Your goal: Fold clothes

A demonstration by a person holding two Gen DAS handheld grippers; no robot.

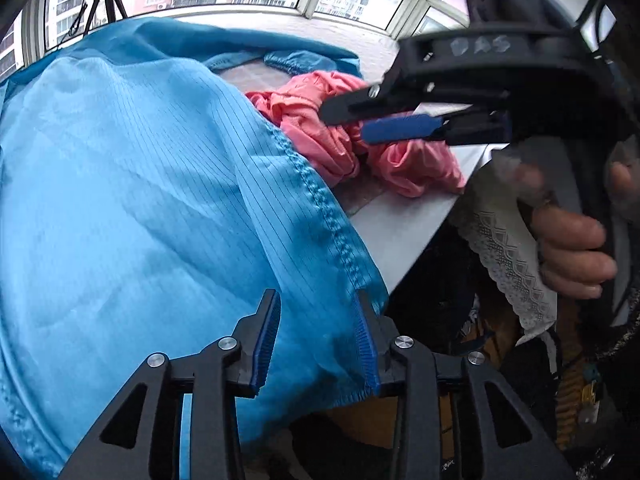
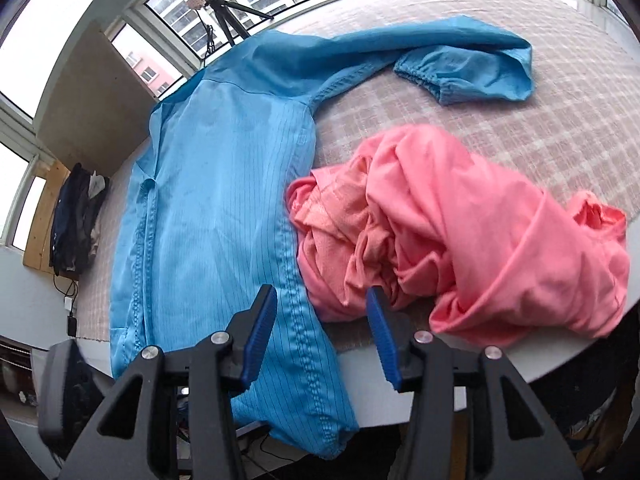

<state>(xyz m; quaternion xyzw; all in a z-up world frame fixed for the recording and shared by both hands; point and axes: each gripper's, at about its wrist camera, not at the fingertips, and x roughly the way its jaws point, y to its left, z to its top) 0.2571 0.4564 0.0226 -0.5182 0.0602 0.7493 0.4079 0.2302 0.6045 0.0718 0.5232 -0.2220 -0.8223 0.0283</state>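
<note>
Left wrist view: left gripper (image 1: 318,344) is spread wide with the blue jacket's (image 1: 132,184) hem corner lying between the fingers, not pinched yet. Right gripper (image 2: 320,336), also wide and empty, hovers above the jacket's side seam near the table edge (image 2: 568,364). Jacket's long axis runs away toward the window, sleeve (image 2: 440,60) out right, pink garment (image 2: 460,232) bunched just right of it; left is nearer the hem.
</note>
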